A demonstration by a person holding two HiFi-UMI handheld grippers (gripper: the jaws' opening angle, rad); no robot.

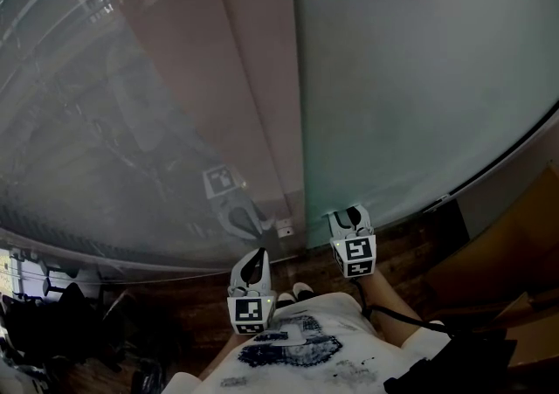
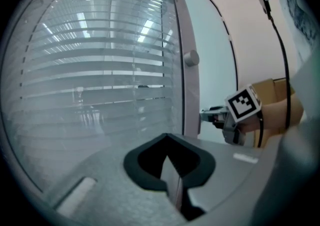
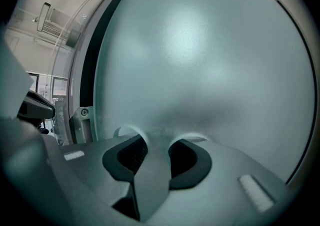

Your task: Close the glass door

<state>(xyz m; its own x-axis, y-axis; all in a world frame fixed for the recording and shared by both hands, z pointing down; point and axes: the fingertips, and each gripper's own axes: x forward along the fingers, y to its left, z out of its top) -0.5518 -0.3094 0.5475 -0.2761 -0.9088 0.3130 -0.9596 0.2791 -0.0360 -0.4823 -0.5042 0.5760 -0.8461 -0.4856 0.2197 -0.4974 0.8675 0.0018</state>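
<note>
Your right gripper [image 1: 349, 213], half open and empty, is at the glass door [image 1: 419, 78]. Your left gripper [image 1: 257, 256] is closed and empty. If you push crooked, the tips could slide on the smooth glass.

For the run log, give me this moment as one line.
left tool: shut, empty, pointing at glass with blinds | right tool: open, empty, tips at frosted glass door
</note>
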